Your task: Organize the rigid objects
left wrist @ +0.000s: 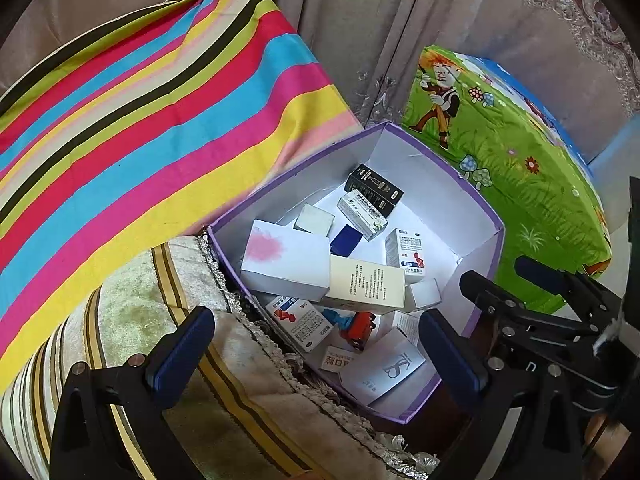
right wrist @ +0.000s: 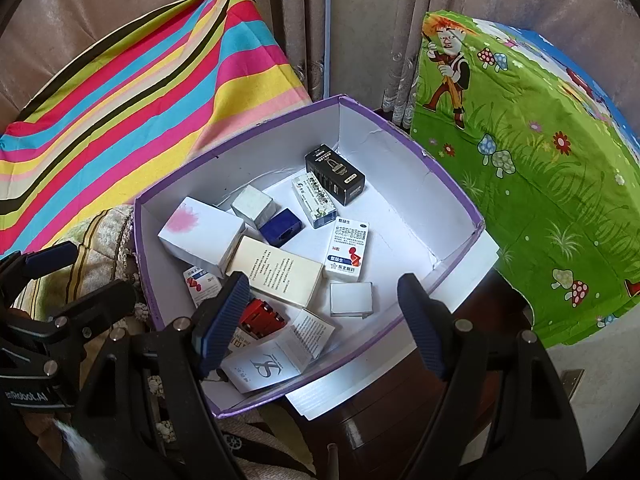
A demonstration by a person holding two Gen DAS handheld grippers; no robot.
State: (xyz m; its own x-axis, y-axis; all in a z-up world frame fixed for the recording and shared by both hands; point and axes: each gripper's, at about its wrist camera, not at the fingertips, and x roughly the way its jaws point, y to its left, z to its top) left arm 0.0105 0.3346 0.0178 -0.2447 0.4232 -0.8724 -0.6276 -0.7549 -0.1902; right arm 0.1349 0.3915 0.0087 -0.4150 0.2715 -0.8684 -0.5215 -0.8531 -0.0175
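Striped cloth (right wrist: 140, 92) at left, beige curtain (right wrist: 360, 40) behind, cartoon-print green cover (right wrist: 540, 160) at right. Left gripper (left wrist: 316, 344) and right gripper (right wrist: 320, 320) angled down over purple-rimmed box (right wrist: 400, 128), jaws apart, empty. Inside among small cartons: cream carton (right wrist: 280, 274), long axis running left-to-right, slightly downward.

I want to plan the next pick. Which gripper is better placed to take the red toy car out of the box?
Probably the right gripper: it hangs open over the box, the red toy car beside its fingertip. The left gripper is open too, but straddles the box's edge.
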